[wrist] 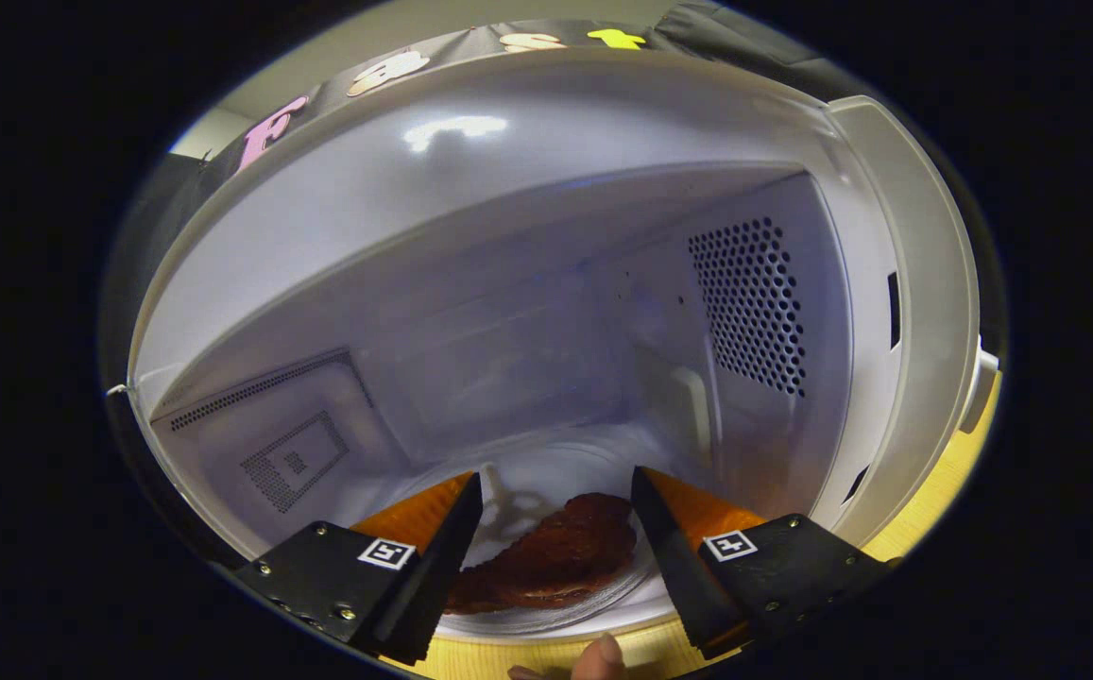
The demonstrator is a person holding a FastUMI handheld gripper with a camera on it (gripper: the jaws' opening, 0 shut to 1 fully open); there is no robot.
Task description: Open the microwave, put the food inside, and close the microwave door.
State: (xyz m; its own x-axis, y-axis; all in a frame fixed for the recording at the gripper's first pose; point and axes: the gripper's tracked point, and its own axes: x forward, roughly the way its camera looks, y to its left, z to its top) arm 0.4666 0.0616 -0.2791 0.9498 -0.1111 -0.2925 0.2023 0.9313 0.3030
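The white microwave (470, 189) stands open and I look straight into its pale cavity (527, 359). A dark brown piece of food (555, 557) lies on a white plate (546, 619) on the cavity floor. My gripper (557, 491) is open, its two fingers spread to either side of the food with a gap to each. The fingertips reach just past the microwave's front edge. Neither finger touches the food or the plate.
A perforated vent panel (749, 302) is on the right inner wall and another vent (291, 463) on the left wall. The door frame (924, 312) curves down the right. A light wooden tabletop (933, 510) lies below, and a fingertip (603, 656) shows beneath the gripper.
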